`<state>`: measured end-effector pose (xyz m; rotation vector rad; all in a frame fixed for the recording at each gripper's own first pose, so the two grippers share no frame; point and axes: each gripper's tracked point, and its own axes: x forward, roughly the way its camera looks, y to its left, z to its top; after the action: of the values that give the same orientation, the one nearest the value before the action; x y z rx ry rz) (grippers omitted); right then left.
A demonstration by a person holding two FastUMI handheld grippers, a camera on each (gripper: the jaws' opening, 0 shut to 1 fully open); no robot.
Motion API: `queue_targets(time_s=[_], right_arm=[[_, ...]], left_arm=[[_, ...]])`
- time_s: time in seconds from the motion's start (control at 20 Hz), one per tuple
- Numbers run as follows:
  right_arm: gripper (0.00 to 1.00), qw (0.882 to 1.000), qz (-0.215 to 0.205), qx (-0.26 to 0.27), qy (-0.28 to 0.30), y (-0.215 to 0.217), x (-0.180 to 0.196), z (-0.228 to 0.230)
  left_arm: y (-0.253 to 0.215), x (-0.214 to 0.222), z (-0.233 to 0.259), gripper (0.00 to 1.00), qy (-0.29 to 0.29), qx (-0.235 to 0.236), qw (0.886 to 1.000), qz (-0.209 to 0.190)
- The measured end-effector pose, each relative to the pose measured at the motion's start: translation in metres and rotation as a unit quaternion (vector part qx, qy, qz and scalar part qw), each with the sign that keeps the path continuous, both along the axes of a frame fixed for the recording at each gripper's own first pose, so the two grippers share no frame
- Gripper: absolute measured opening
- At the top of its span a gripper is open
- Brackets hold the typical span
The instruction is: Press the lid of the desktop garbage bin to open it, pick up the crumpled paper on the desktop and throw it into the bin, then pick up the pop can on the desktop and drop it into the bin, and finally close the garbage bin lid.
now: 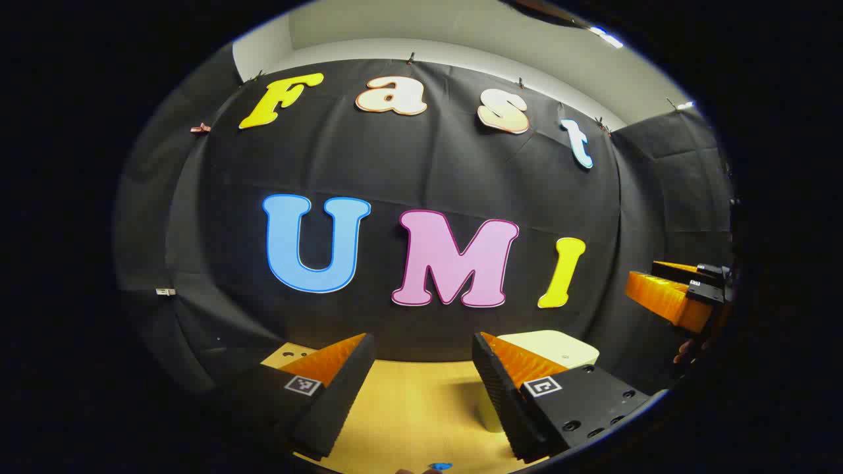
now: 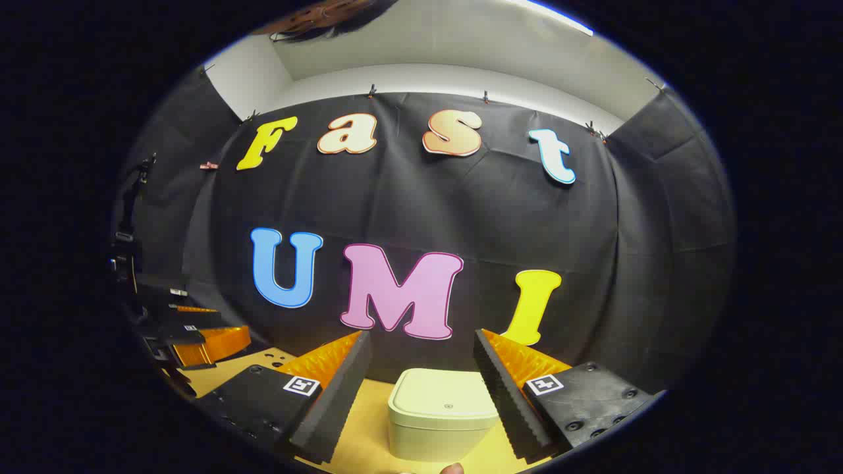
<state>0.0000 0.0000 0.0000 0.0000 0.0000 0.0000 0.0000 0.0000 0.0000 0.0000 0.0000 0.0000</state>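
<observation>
Okay, booth wall: black cloth backdrop [image 2: 421, 204] behind everything, pinned along its top edge under a pale wall strip.
Table: yellow-tan wooden tabletop [image 1: 408, 408], bare wood between the left gripper's fingers; the same top runs under the bin in the right gripper view.
Bin: cream plastic desktop garbage bin with rounded square lid [image 2: 442, 411], lid down and flat, standing upright on the table. In the right gripper view it sits centred between that gripper's fingers but farther out, not touched. In the left gripper view it stands partly hidden behind the right-hand finger.
Left gripper [image 1: 423, 401]: fingers spread wide apart, nothing between them, held above the table, pointed at the backdrop. In the right gripper view it sits at the far left edge, apart from the bin.
Right gripper [image 2: 421, 401]: fingers spread wide apart, nothing clamped, aimed at the bin. In the left gripper view it sits at the far right edge, raised, with fingertips of a hand just below it.
Writing: small square black-and-white marker tags [image 2: 301, 386] on each gripper's finger mounts; no readable brand on the bin.
</observation>
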Motion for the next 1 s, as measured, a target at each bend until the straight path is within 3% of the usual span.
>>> queue_targets(time_s=[0.15, 0.4, 1.0], right_arm=[[0.97, 1.000, 0.006, -0.003, 0.007, -0.002, 0.001, -0.007], [0.97, 1.000, 0.018, 0.004, 0.013, -0.004, -0.002, -0.013], [0.97, 0.999, 0.026, -0.005, 0.032, -0.006, -0.011, -0.024]], left_arm=[[-0.004, -0.003, 0.000, 0.95, -0.003, 0.022, 1.000, -0.004], [-0.020, -0.010, 0.012, 0.95, -0.026, 0.008, 0.999, -0.018], [-0.034, -0.014, 0.013, 0.96, -0.030, 0.033, 0.998, -0.037]])
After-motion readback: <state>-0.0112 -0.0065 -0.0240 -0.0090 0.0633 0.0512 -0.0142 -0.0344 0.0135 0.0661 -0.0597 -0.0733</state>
